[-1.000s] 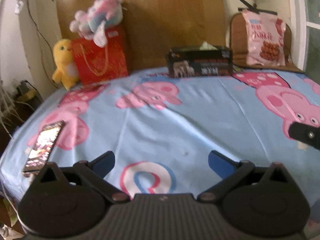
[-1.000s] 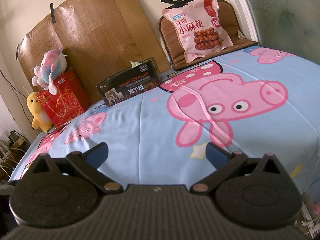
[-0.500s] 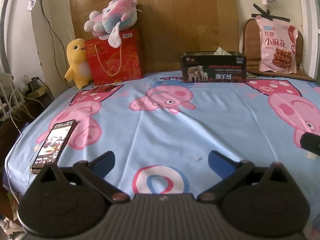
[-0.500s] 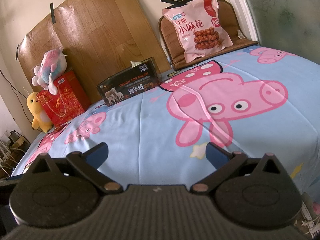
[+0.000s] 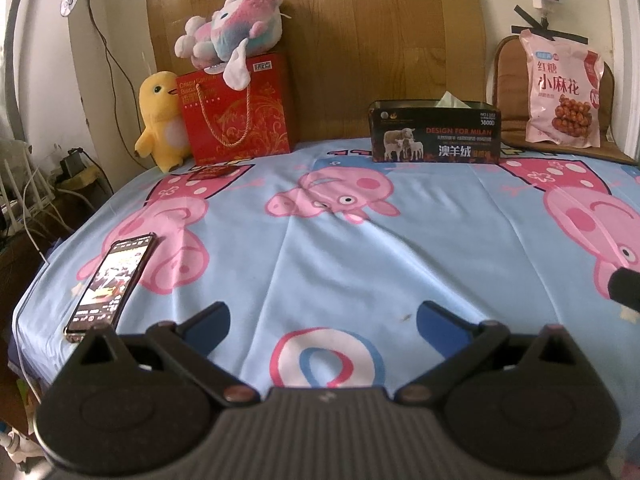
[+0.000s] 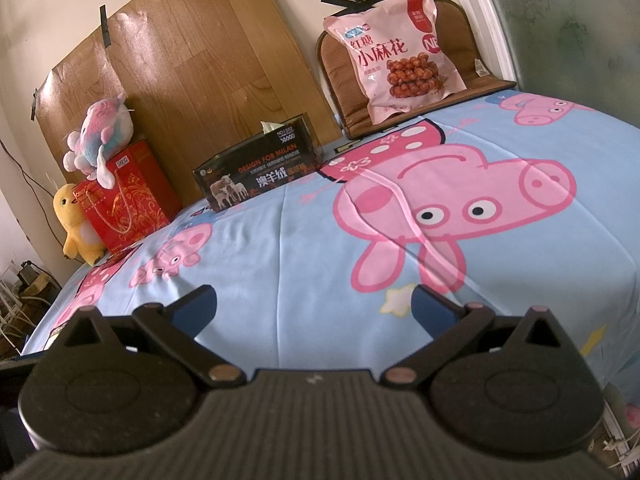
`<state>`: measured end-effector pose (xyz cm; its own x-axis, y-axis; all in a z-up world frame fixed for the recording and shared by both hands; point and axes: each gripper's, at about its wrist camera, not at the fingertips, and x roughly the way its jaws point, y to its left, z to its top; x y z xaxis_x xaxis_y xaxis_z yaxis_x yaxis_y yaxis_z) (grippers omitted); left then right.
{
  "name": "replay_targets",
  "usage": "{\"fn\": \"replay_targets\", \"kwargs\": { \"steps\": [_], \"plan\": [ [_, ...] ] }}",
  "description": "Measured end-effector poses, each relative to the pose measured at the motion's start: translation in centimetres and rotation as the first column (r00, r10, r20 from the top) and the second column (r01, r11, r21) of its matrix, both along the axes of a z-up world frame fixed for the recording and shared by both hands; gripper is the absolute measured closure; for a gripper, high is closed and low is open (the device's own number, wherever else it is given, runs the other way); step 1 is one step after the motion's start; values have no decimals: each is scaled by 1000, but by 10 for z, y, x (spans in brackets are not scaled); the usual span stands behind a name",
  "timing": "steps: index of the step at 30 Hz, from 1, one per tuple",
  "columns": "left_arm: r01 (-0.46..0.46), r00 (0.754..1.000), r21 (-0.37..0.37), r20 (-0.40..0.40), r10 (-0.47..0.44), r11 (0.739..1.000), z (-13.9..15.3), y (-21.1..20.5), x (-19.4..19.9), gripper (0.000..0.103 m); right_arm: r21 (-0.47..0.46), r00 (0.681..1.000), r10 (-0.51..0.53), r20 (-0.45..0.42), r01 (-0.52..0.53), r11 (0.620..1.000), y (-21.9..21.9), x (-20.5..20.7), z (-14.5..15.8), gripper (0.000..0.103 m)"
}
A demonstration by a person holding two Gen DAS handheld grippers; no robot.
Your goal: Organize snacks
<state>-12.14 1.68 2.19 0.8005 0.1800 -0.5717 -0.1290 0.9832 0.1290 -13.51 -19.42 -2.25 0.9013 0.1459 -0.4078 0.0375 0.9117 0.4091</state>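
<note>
A pink snack bag [image 5: 563, 94] [image 6: 400, 52] leans upright on a brown chair cushion at the far right, beyond the blue pig-print cloth [image 5: 360, 264] [image 6: 304, 248]. A red gift bag of biscuits [image 5: 238, 108] [image 6: 128, 196] stands at the far left. My left gripper [image 5: 322, 322] is open and empty over the cloth's near edge. My right gripper [image 6: 314, 306] is open and empty, also at the near edge. A dark part of the right gripper shows at the right edge of the left wrist view [image 5: 624, 290].
A black tissue box [image 5: 436, 132] [image 6: 258, 172] stands at the back centre. A pink-blue plush [image 5: 232, 34] [image 6: 98, 136] sits on the gift bag, a yellow duck plush [image 5: 160, 120] [image 6: 76, 228] beside it. A phone [image 5: 110, 280] lies near the left edge. Cables hang left.
The left wrist view has tilted up and settled, showing more wall and back objects. The right gripper has not moved. Both stay open.
</note>
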Motion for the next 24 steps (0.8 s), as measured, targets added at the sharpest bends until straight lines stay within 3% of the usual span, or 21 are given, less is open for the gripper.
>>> {"fn": "replay_targets", "kwargs": {
  "steps": [24],
  "plan": [
    [13, 999, -20, -39, -14, 1000, -3, 2, 5, 0, 0, 1000, 1, -1, -1, 1000, 0, 0, 0, 0]
  ]
}}
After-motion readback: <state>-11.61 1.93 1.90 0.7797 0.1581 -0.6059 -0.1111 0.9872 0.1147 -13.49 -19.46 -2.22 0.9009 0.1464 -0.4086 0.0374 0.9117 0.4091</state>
